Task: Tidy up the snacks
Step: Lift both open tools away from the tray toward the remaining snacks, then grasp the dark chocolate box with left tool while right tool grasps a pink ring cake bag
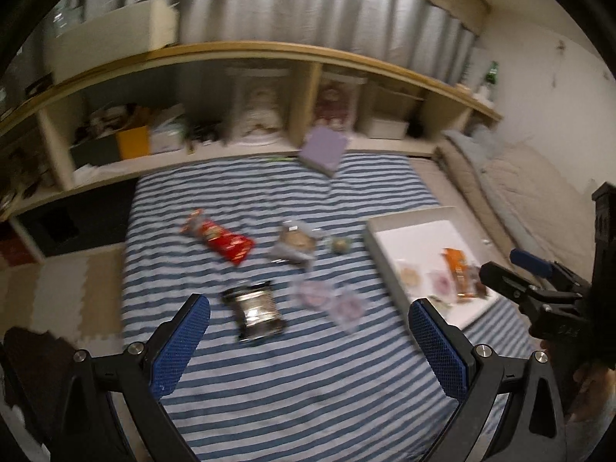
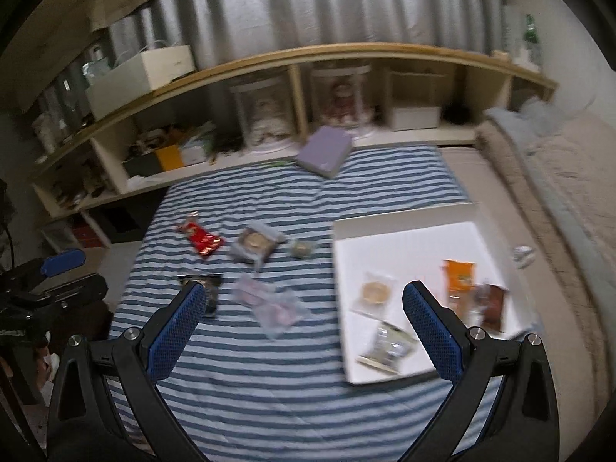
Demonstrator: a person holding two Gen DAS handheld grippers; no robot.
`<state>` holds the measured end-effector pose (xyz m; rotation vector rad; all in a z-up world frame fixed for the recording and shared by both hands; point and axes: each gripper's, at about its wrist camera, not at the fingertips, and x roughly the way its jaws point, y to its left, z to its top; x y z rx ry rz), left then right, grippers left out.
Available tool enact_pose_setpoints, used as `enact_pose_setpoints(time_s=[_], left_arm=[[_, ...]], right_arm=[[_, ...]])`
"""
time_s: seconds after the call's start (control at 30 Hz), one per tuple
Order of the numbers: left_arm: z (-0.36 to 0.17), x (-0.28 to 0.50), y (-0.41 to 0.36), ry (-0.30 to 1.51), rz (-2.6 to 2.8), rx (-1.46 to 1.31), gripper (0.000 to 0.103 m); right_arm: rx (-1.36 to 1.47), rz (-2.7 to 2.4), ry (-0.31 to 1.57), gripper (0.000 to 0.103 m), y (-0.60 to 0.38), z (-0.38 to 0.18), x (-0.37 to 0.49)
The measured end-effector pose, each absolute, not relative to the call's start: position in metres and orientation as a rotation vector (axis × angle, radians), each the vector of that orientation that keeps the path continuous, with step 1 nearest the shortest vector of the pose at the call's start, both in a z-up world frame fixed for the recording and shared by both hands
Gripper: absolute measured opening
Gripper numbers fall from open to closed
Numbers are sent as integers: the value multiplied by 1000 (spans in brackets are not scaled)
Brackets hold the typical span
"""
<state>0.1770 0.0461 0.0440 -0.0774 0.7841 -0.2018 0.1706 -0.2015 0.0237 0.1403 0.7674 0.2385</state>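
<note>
Snacks lie on a blue-and-white striped cloth (image 1: 269, 385): a red packet (image 1: 223, 239), a clear-wrapped cookie (image 1: 294, 244), a small round sweet (image 1: 339, 245), a silver-black packet (image 1: 256, 313) and pale pink packets (image 1: 331, 300). A white tray (image 2: 404, 238) at right holds an orange packet (image 2: 459, 276), a brown packet (image 2: 492, 306), a wrapped cookie (image 2: 374, 293) and a dark-printed packet (image 2: 387, 348). My left gripper (image 1: 308, 346) is open and empty above the silver-black packet. My right gripper (image 2: 304, 331) is open and empty over the tray's left edge.
A purple box (image 1: 322, 150) lies at the cloth's far edge. A wooden shelf unit (image 1: 231, 54) with boxes and jars runs along the back. Beige bedding (image 2: 558, 200) lies to the right. Foam floor mats (image 1: 61, 300) are on the left.
</note>
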Motion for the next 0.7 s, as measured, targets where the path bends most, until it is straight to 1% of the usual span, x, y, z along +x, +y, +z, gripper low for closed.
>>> enact_pose_setpoints(time_s=[0.17, 0.43, 0.6, 0.67, 0.7], left_arm=[[27, 187, 68, 816, -114, -121, 103], [-23, 240, 77, 917, -62, -275, 103], [-46, 274, 74, 948, -21, -311, 103], [-61, 287, 72, 975, 0, -327, 103], [-68, 294, 71, 989, 8, -333, 103]], right_arm=[[142, 310, 789, 103, -168, -7, 195], [215, 343, 822, 103, -146, -53, 222], [352, 285, 940, 102, -153, -88, 245], [402, 272, 974, 90, -157, -102, 252], [416, 269, 993, 78, -157, -110, 256]])
